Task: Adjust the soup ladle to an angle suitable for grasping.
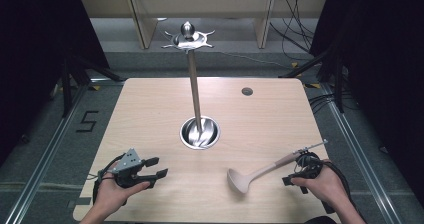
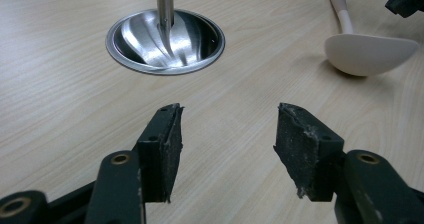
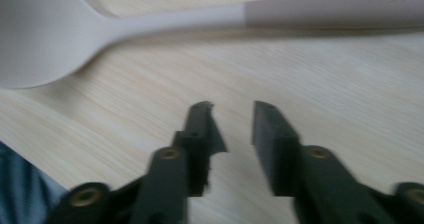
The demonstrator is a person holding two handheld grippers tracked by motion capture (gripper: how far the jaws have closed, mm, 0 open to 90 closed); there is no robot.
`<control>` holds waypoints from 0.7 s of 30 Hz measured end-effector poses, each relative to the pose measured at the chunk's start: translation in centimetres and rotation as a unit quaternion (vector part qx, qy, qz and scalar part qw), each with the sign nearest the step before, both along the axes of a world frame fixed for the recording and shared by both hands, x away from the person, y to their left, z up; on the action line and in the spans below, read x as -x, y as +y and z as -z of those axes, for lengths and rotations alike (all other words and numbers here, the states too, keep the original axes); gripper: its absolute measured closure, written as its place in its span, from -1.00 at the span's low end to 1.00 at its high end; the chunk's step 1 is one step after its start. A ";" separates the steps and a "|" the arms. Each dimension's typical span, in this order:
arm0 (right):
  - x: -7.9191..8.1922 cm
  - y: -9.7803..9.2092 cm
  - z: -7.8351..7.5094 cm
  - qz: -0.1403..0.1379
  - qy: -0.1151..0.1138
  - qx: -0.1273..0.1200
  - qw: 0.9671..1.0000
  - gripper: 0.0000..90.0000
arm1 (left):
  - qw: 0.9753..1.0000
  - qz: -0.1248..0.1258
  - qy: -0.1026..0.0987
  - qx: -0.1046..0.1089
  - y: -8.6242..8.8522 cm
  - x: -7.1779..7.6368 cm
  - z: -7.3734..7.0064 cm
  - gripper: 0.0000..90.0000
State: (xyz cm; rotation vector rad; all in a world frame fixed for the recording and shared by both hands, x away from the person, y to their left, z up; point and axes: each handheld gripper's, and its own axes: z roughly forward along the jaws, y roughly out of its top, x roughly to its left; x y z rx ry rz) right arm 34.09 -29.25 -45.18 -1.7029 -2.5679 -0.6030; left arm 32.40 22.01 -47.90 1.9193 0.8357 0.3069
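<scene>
A pale ladle (image 1: pixel 265 170) lies on the wooden table (image 1: pixel 150 109) at the front right, bowl toward me and metal-tipped handle pointing back right. My right gripper (image 1: pixel 290 180) rests just on the near side of its handle; in the right gripper view the jaws (image 3: pixel 232 106) stand a little apart with nothing between them, and the ladle (image 3: pixel 175 21) lies across just beyond the tips. My left gripper (image 1: pixel 154 167) sits at the front left, open wide (image 2: pixel 227 109) and empty. A metal stand (image 1: pixel 200 132) with a tall pole and a hooked crown (image 1: pixel 188 39) rises from the table's middle.
The stand's shiny round base (image 2: pixel 165 41) lies ahead of the left gripper, the ladle's bowl (image 2: pixel 367 51) to its right. A small dark grommet (image 1: pixel 247 91) is set in the table at the back right. Cables (image 1: pixel 300 39) trail on the floor beyond.
</scene>
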 end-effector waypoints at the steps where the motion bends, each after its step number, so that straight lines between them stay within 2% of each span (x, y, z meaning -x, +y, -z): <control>1: 0.3 0.4 -0.4 0.031 0.036 0.009 0.999 0.74 | 1.000 -0.001 0.001 0.003 -0.1 0.0 0.0 -0.04; 2: -0.1 -0.1 -0.3 0.014 0.018 0.030 0.999 0.84 | 1.000 -0.002 0.000 0.001 -0.1 0.0 0.0 -0.04; 3: -0.1 -0.1 -0.3 0.014 0.018 0.030 0.999 0.84 | 1.000 -0.002 0.000 0.001 -0.1 0.0 0.0 -0.04; 4: -0.4 -0.3 -0.2 0.010 0.019 0.049 0.999 0.99 | 1.000 0.000 0.001 0.004 -0.2 -0.1 0.0 -0.04; 6: -0.9 -0.6 -0.1 0.007 0.016 0.075 0.997 1.00 | 1.000 0.001 -0.002 0.001 -0.3 -0.3 -0.1 -0.04; 7: -1.2 -0.9 0.0 -0.006 0.013 0.077 0.997 1.00 | 1.000 0.000 -0.001 0.006 -0.5 -0.4 -0.1 -0.04; 9: -1.4 -0.8 -0.1 0.000 0.017 0.080 0.997 1.00 | 1.000 0.000 -0.001 0.010 -0.5 -0.5 -0.1 -0.03; 10: -2.1 -1.3 0.2 -0.003 0.012 0.094 0.995 1.00 | 1.000 -0.001 0.000 0.006 -0.6 -0.6 -0.1 -0.03; 12: -2.7 -1.6 0.3 0.000 0.007 0.096 0.995 1.00 | 1.000 0.004 0.002 0.010 -0.6 -0.6 0.0 -0.04; 13: -2.9 -1.4 0.2 0.020 0.017 0.094 0.995 1.00 | 1.000 0.005 0.000 0.009 -0.6 -0.6 0.0 -0.04; 14: -3.5 -1.9 0.4 0.004 0.005 0.105 0.994 1.00 | 1.000 0.005 -0.002 0.009 -0.6 -0.5 -0.1 -0.04; 15: -3.7 -1.8 0.5 0.012 0.006 0.099 0.995 1.00 | 1.000 0.004 -0.006 0.011 -0.6 -0.4 -0.2 -0.04; 16: -4.0 -1.9 0.5 0.007 0.007 0.109 0.994 1.00 | 1.000 0.003 -0.007 0.010 -0.5 -0.3 -0.2 -0.04; 17: -4.0 -1.9 0.5 0.007 0.007 0.109 0.994 1.00 | 1.000 0.003 -0.007 0.010 -0.5 -0.3 -0.2 -0.04; 18: -4.5 -1.9 0.5 -0.002 0.006 0.126 0.992 1.00 | 1.000 0.008 -0.009 0.005 -0.3 -0.1 -0.3 -0.04; 19: -4.5 -1.9 0.5 -0.002 0.006 0.126 0.992 1.00 | 1.000 0.008 -0.009 0.005 -0.3 -0.1 -0.3 -0.04; 21: -4.8 -1.5 0.6 0.023 0.014 0.134 0.991 1.00 | 1.000 0.002 -0.009 0.014 -0.2 0.1 -0.4 -0.04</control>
